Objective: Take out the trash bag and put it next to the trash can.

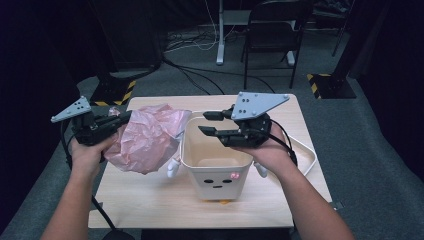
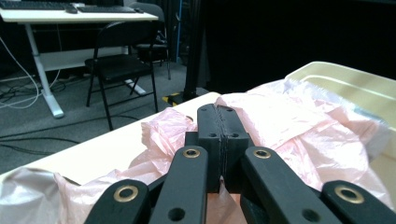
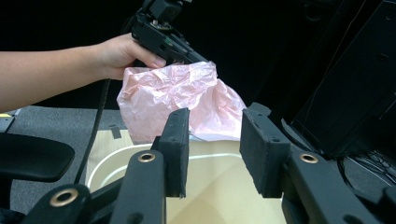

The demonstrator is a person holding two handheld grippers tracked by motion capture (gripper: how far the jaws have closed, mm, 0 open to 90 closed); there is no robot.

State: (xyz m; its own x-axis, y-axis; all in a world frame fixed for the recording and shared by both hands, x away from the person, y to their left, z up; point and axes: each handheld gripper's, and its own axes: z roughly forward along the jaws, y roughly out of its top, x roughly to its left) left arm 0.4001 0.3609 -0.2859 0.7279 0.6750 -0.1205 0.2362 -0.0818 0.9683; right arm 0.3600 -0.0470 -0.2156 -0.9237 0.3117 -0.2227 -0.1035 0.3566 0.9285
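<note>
Here: left gripper (image 1: 121,118) clamps pink bag (image 1: 145,137) beside bin rim (image 1: 186,142).

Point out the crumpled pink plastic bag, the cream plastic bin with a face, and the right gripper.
crumpled pink plastic bag (image 1: 145,142), high view, middle of the crumpled film.
cream plastic bin with a face (image 1: 218,186), high view, front wall.
right gripper (image 1: 206,123), high view, between open jaw tips.

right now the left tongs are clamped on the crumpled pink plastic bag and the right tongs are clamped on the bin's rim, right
Not quite. The right tongs stand open above the cream plastic bin, gripping nothing, as the right gripper view shows. The left tongs are indeed clamped on the crumpled pink plastic bag.
</note>
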